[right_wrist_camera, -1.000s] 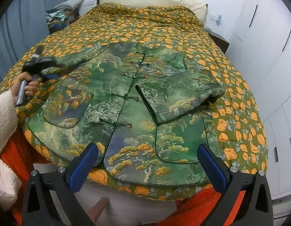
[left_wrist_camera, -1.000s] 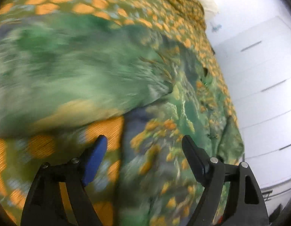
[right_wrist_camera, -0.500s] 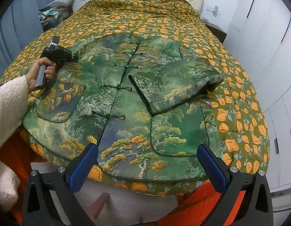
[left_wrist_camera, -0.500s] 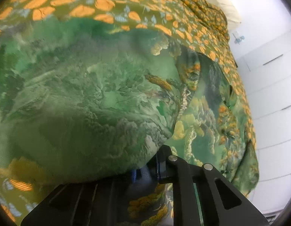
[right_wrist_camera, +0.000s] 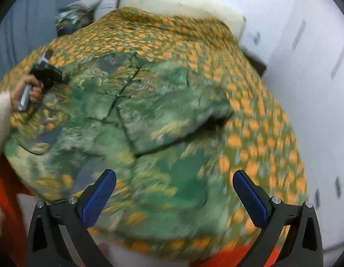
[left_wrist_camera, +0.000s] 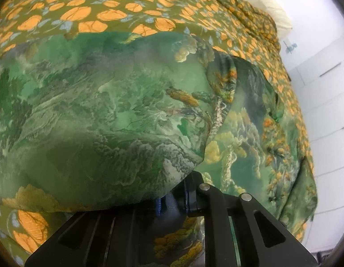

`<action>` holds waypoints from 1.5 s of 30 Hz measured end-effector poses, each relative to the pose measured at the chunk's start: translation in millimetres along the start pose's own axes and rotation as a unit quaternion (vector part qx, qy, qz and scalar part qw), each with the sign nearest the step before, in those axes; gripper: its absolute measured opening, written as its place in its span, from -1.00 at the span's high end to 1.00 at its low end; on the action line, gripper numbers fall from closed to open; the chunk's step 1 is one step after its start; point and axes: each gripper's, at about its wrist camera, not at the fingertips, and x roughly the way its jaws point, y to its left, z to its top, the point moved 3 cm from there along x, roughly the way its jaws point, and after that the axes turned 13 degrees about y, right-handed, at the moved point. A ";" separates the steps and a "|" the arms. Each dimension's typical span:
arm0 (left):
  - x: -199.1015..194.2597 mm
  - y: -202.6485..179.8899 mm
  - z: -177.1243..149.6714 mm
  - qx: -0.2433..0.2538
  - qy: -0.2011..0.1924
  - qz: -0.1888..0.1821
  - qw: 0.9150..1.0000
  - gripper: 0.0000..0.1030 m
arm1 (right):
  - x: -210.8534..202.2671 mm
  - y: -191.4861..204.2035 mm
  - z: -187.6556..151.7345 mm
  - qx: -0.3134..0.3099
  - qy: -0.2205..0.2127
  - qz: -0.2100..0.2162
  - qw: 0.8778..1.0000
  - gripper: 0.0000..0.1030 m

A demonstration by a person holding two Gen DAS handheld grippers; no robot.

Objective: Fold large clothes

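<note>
The left gripper (left_wrist_camera: 172, 197) pinches the green jacket's sleeve (left_wrist_camera: 100, 120) at the jacket's (right_wrist_camera: 118, 120) nine o'clock edge on the orange-flowered quilt (right_wrist_camera: 249, 115); the right gripper (right_wrist_camera: 174, 193) hangs wide open and empty at six o'clock

The left gripper (left_wrist_camera: 172, 198) is seen at the lower centre of its own view, its jaws drawn together on a fold of the jacket (left_wrist_camera: 109, 120). In the right wrist view it is held by a hand (right_wrist_camera: 30, 89) at the left edge. The right gripper (right_wrist_camera: 174, 194) is held wide apart — nothing between its blue pads (right_wrist_camera: 98, 198) — at the bottom of a blurred frame.
</note>
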 end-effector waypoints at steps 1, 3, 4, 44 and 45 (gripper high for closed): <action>-2.3 3.0 -4.7 0.007 -0.001 0.011 1.000 0.74 | 13.3 6.5 9.8 -0.024 -0.003 0.014 1.000 -1.00; 0.4 -1.2 -5.8 0.021 -0.001 0.036 0.999 0.74 | 48.4 27.1 32.7 -0.075 -0.009 0.025 0.997 -1.00; 3.4 -2.4 -4.7 0.019 0.003 0.039 0.999 0.72 | 63.4 38.4 39.2 -0.098 -0.006 0.028 0.995 -1.00; -130.1 -6.4 -218.6 0.066 -0.036 0.071 0.995 -0.29 | 144.0 -442.6 -78.3 0.445 0.075 0.035 0.892 0.80; -129.2 -4.1 -221.4 0.064 -0.035 0.077 0.994 -0.32 | 148.4 -445.4 -83.2 0.447 0.083 0.029 0.890 0.80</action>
